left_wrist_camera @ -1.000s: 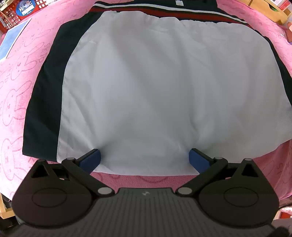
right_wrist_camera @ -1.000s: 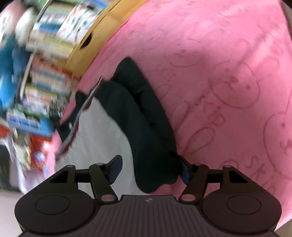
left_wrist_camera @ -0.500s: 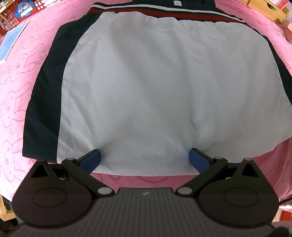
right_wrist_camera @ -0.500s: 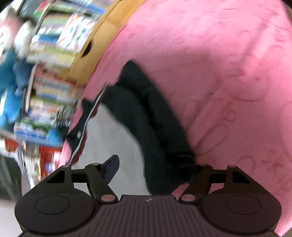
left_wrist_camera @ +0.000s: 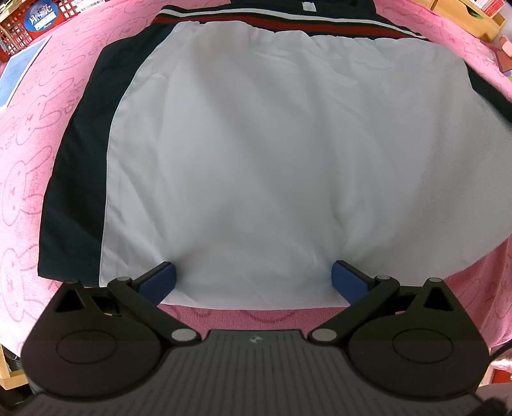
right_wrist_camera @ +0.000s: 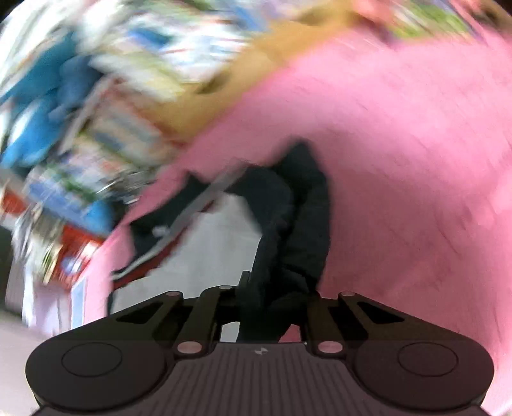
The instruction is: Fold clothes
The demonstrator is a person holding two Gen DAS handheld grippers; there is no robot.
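White fabric fills most of the left wrist view: a jacket [left_wrist_camera: 272, 160] with a white body panel, dark navy side panels and a red and white stripe along its upper edge lies spread flat on a pink blanket [left_wrist_camera: 28, 153] printed with rabbit outlines. The left gripper [left_wrist_camera: 252, 281] sits at the lower middle of that frame with its jaws spread wide, its blue pads [left_wrist_camera: 158, 281] resting at the jacket's near hem, one to each side, gripping nothing. A red basket [left_wrist_camera: 19, 22] shows at the upper left corner and a wooden box [left_wrist_camera: 467, 16] at the upper right.

The right wrist view is badly blurred. The right gripper [right_wrist_camera: 275, 307] at the lower middle has its jaws drawn close together around a bunched dark sleeve [right_wrist_camera: 294, 230] that runs upward through the centre of the frame, with the white panel just left of it. Pink blanket covers the right half; a smeared wall of colourful shelves [right_wrist_camera: 96, 96] fills the upper left
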